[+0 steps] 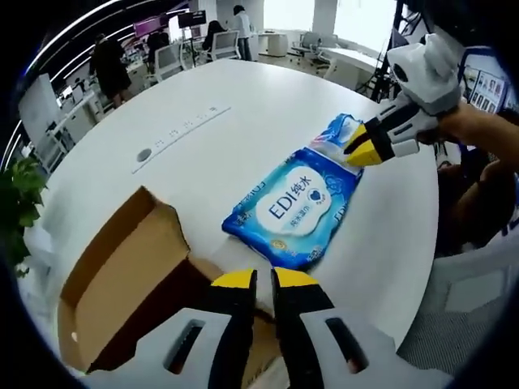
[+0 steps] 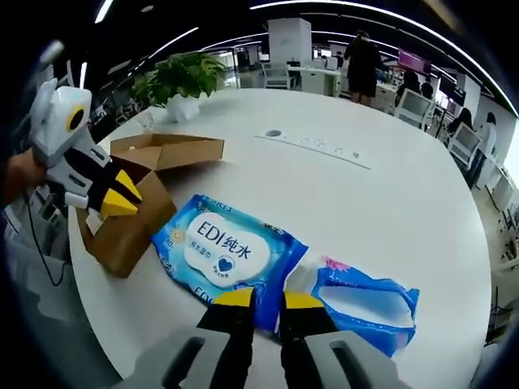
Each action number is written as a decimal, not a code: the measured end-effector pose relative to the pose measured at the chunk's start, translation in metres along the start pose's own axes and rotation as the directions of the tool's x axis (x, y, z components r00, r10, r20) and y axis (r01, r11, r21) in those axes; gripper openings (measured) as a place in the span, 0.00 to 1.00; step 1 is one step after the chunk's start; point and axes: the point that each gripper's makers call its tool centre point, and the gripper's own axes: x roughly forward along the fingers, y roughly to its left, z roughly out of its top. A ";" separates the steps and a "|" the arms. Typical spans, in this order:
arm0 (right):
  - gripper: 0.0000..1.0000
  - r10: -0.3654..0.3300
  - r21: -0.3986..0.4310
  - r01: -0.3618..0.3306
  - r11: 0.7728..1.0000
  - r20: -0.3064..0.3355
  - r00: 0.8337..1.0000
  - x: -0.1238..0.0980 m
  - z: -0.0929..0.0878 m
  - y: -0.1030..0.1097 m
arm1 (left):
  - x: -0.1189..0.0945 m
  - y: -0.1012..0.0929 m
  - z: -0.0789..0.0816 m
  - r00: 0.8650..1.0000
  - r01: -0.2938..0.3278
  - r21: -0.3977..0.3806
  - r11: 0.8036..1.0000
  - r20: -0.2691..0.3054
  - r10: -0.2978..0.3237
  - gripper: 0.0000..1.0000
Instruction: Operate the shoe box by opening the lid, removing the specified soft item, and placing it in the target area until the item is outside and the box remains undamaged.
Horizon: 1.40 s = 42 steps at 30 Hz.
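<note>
Cardboard shoe box (image 2: 138, 198) open, wipes pack (image 2: 223, 247) outside

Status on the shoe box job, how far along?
Done: box lid is open and the wipes pack lies on the table outside it. In hand: right tongs sit at the pack's edge, grip unclear. Left: release; left tongs hover by the box.

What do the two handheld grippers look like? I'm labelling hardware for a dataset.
Both match: the left gripper and right gripper have white-grey bodies with slotted cut-outs, black jaws and yellow tips. Seen from the other view, each has a chunky white housing.
</note>
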 end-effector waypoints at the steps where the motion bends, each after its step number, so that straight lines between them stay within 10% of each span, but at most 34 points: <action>1: 0.10 0.006 -0.012 -0.006 1.000 0.003 1.000 -0.002 0.002 0.002 | -0.002 0.001 0.001 1.000 0.000 -0.010 1.000 0.018 0.001 0.05; 14: 0.17 0.082 -0.157 -0.078 0.984 0.015 0.997 -0.023 0.027 0.038 | -0.041 0.012 -0.016 0.997 -0.025 -0.065 0.998 0.066 0.029 0.07; 27: 0.25 0.244 -0.351 -0.226 0.909 0.009 0.970 -0.022 0.060 0.105 | -0.085 0.043 -0.059 0.991 -0.089 -0.121 0.989 0.084 0.099 0.12; 42: 0.34 0.441 -0.577 -0.431 0.694 -0.133 0.888 -0.005 0.064 0.186 | -0.141 0.084 -0.127 0.973 -0.197 -0.232 0.953 0.076 0.219 0.23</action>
